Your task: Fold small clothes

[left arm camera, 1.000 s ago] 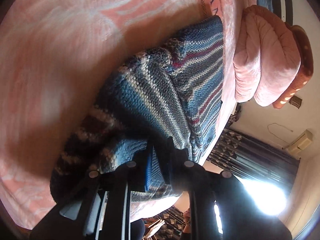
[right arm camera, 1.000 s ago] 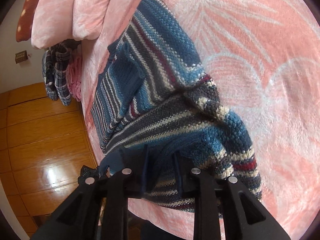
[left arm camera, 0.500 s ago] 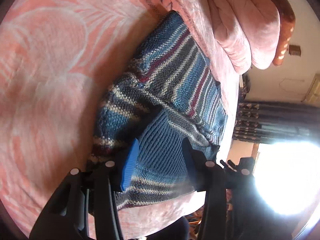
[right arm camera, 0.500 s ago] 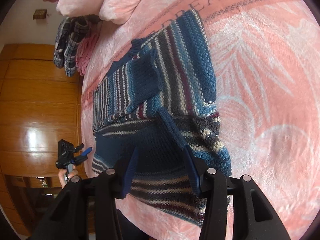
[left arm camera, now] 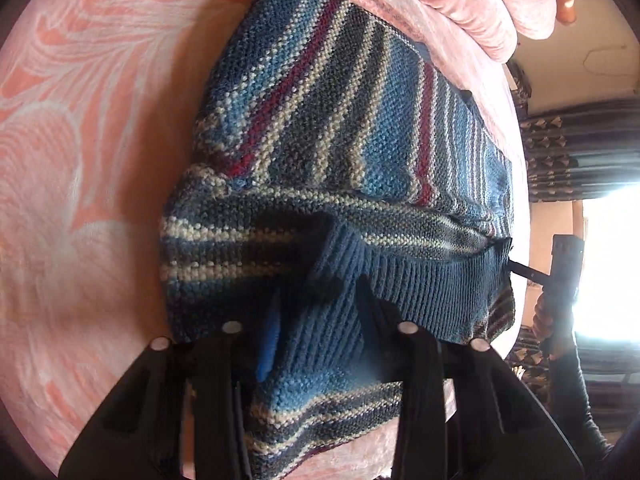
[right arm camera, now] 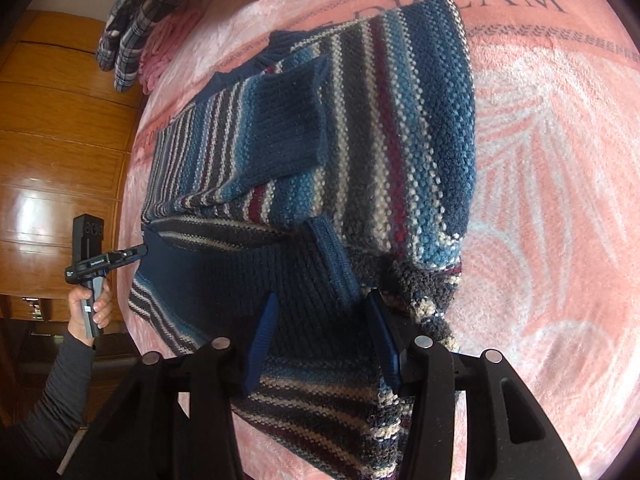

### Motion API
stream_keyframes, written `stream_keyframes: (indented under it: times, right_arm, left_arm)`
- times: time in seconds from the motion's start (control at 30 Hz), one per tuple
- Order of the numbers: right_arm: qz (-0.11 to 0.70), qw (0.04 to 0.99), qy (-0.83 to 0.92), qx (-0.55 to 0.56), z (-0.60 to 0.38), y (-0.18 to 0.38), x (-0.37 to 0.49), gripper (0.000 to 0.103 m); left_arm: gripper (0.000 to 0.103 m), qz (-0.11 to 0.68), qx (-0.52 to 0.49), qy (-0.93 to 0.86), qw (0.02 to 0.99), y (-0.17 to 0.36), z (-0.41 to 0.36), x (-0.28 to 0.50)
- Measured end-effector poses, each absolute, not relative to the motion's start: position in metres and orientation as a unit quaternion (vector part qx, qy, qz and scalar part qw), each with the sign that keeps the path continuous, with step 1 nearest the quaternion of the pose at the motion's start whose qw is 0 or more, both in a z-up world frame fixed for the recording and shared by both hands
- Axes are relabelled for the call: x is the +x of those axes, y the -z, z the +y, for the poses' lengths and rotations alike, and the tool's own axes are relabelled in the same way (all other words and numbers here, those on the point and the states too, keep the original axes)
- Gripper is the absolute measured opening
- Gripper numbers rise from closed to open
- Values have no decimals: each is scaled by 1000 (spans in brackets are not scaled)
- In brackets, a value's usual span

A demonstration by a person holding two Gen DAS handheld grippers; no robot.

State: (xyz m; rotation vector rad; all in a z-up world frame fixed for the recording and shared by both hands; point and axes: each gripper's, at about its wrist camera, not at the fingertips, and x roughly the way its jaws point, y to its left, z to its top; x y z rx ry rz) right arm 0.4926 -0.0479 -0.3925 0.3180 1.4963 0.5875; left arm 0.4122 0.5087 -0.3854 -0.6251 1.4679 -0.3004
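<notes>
Striped knit sweater (right arm camera: 360, 140) flat on a pink blanket (right arm camera: 540, 200), close to the near edge of the bed. One sleeve (right arm camera: 288, 128) folded across the body, dark blue cuff on top. Bottom part folded up, ribbed blue band showing.

Left gripper (left arm camera: 320, 300) just over the near left part of that band, fingers wide apart, holding nothing. Right gripper (right arm camera: 322, 300) over the near right part, fingers wide apart too, nothing between them.

A hand (right arm camera: 90, 304) in a grey sleeve around the left gripper's handle. Pink pillows (left arm camera: 480, 12) at the far end. Plaid cloth (right arm camera: 132, 28) far left, beside wooden doors (right arm camera: 60, 140).
</notes>
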Motion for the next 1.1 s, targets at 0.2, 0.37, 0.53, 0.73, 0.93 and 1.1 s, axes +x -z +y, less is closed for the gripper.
stream_keyframes:
  times: [0.2, 0.37, 0.53, 0.73, 0.93, 1.1]
  right_arm:
    - [659, 695, -271, 96, -41, 389, 490, 20]
    - [627, 723, -279, 76, -43, 361, 477, 8]
    - [585, 758, -282, 66, -53, 317, 463, 7]
    - [529, 803, -268, 56, -63, 262, 463, 7]
    - [492, 834, -248, 39, -54, 229, 487, 7]
    - [487, 840, -239, 24, -46, 217, 521, 6]
  left_arm:
    - [9, 641, -261, 147, 707, 374, 498, 405]
    - [8, 602, -266, 171, 734, 344, 491, 394]
    - [8, 558, -261, 191, 764, 304, 497, 382]
    - [8, 511, -245, 200, 799, 251, 507, 391]
    - [8, 495, -211, 200, 819, 220, 508, 431]
    - [8, 492, -195, 194, 826, 209, 512, 474]
